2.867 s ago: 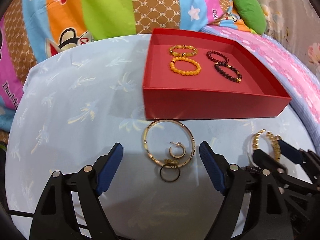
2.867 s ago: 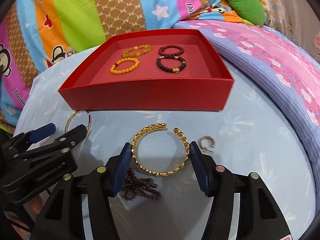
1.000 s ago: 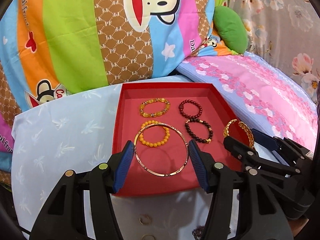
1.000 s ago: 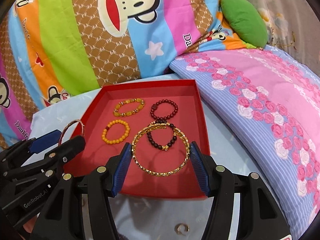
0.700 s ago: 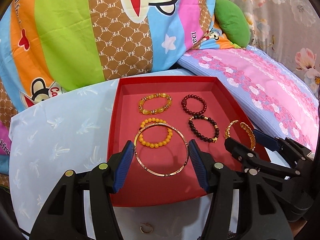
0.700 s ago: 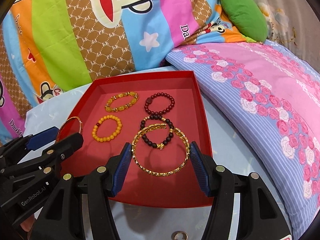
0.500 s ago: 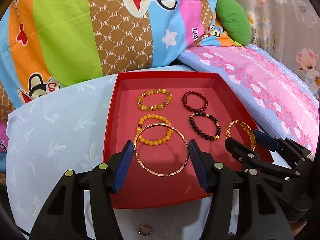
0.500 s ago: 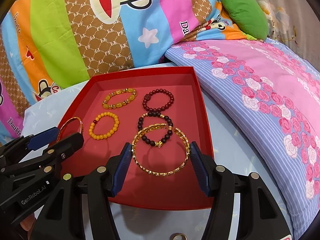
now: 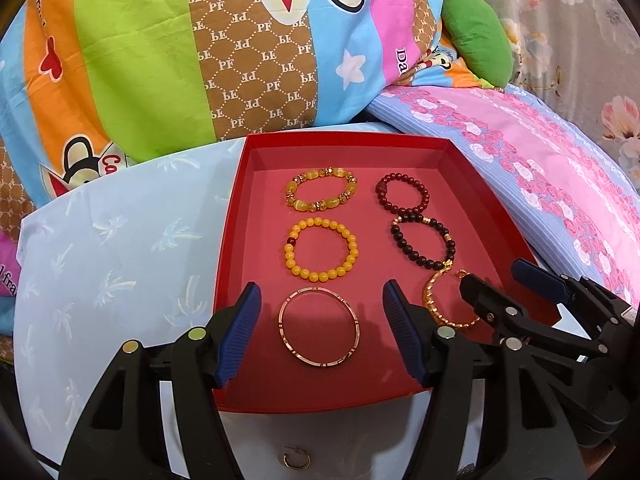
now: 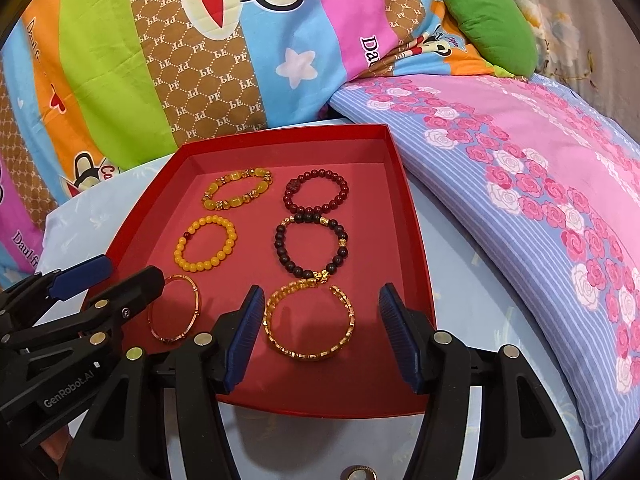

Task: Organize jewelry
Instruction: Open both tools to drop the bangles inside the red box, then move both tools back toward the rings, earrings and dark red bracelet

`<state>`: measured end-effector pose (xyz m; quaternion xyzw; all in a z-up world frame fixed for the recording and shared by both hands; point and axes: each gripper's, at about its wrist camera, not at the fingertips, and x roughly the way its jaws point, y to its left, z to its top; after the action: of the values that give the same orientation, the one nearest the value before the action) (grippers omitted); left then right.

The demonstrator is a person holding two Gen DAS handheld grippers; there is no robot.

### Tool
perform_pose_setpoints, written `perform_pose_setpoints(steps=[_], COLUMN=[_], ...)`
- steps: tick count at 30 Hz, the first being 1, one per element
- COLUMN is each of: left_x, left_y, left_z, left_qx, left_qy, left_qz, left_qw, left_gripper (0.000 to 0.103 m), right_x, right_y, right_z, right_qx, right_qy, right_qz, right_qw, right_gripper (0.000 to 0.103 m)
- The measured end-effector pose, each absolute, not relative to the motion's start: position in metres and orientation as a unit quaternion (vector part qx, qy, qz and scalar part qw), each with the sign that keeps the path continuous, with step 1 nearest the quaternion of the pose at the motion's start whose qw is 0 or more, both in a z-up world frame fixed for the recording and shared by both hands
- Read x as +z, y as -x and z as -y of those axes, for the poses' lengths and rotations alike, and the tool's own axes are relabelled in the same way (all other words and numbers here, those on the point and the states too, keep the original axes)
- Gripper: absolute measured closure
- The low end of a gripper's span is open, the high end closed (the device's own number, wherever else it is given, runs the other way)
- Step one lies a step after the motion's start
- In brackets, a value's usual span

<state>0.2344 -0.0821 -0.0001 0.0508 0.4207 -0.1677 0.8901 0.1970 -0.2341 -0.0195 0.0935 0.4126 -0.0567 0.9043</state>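
A red tray (image 9: pixel 234 220) (image 10: pixel 418 236) holds several bead bracelets: two yellow ones (image 9: pixel 320 254) on the left, two dark ones (image 9: pixel 424 240) on the right. A thin rose-gold bangle (image 9: pixel 319 327) (image 10: pixel 176 308) lies on the tray floor between the fingers of my open left gripper (image 9: pixel 320 332). A gold chain cuff (image 10: pixel 310 322) (image 9: pixel 444 304) lies on the tray floor between the fingers of my open right gripper (image 10: pixel 320 332). Neither jaw touches its piece.
A small gold hoop earring (image 9: pixel 297 460) lies on the pale blue cloth (image 9: pixel 100 260) in front of the tray. Another small ring (image 10: pixel 359 472) lies near the right gripper's base. Colourful bedding (image 9: pixel 240 40) and a pink floral quilt (image 10: pixel 540 160) surround the cloth.
Both grippers carried their pieces over the tray and have now opened. The bangle and the cuff have dropped onto the tray floor, free of the fingers.
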Motion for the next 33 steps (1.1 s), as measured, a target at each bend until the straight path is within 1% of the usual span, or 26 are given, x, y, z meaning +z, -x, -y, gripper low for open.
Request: perform_pose_setpoints(steps=[15, 26, 33], left_x=[0.018, 0.034, 0.031], left_y=[-0.212, -0.169, -0.132], left_z=[0.078, 0.064, 0.052], left_qx=[-0.163, -0.164, -0.168], left_qy=[-0.055, -0.049, -0.048], left_qz=[-0.404, -0.395, -0.397], left_qw=[0.898, 0.903, 0.901], left_gripper=[0.043, 0.043, 0.043], right_x=[-0.006, 0.008, 0.006], right_y=[-0.177, -0.134, -0.096], right_z=[0.23, 0.218, 0.206], right_qx=[-0.06, -0.054, -0.049], right_qy=[-0.096, -0.101, -0.102], right_qz=[-0.399, -0.388, -0.387], right_qw=[0.91, 0.915, 0.915], right_gripper=[0.045, 0.045, 0.045])
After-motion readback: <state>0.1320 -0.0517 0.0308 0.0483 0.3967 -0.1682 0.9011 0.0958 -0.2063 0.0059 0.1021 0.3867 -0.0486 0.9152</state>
